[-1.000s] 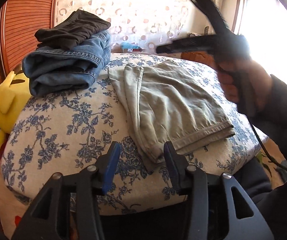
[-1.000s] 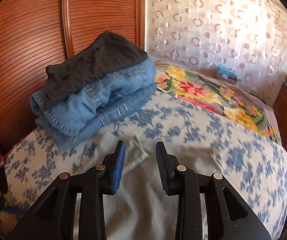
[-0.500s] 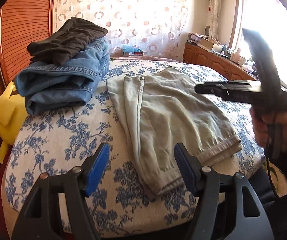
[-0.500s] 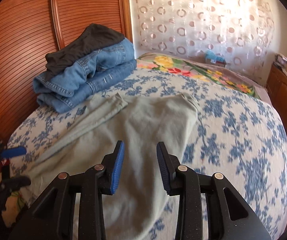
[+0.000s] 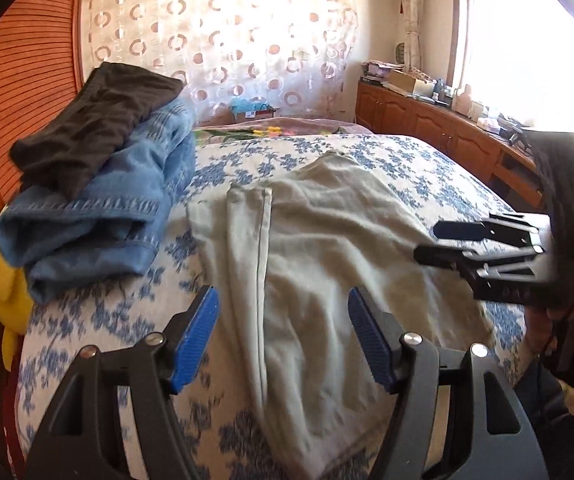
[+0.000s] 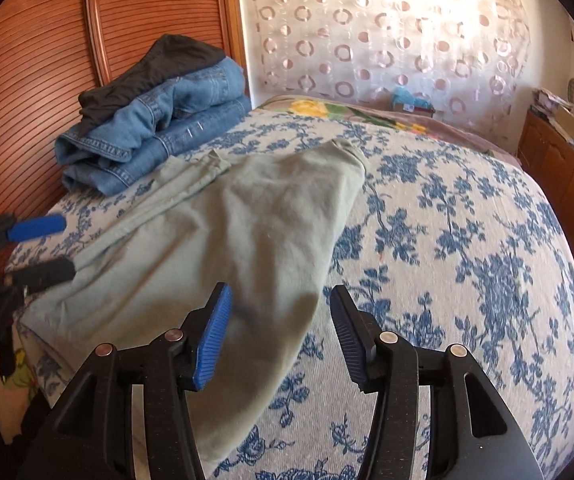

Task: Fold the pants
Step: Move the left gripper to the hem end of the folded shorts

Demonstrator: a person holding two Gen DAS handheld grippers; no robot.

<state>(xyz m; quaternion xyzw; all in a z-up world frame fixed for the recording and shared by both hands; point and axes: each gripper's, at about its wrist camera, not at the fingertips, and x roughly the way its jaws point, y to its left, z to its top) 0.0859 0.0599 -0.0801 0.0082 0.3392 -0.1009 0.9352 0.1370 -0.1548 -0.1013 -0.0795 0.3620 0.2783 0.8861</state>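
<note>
the pale green pants [image 5: 319, 248] lie flat on the blue-flowered bedspread [image 6: 467, 240], already doubled lengthwise, with the hem end hanging toward the near edge of the bed and the far end up by the middle; just beside them on the left sits a stack of folded jeans [image 5: 99, 216] with a dark garment [image 5: 95, 128] on top, close to the wooden headboard [image 6: 27, 72]; the left gripper [image 5: 283, 344] hovers over the near end, its blue pads wide apart with cloth below them but nothing pinched; the right gripper [image 6: 281, 336] hangs over the right-hand near corner, its jaws have just been opening, partly spread and empty; judging from this, the step in hand is taking the near end to fold it over; to do it well, each gripper should come down on its own corner of the hem, catch every layer together, then lift evenly and carry the end straight toward the far end so the edges line up; the pile of jeans is close, so the left side needs care not to drag it.
</note>
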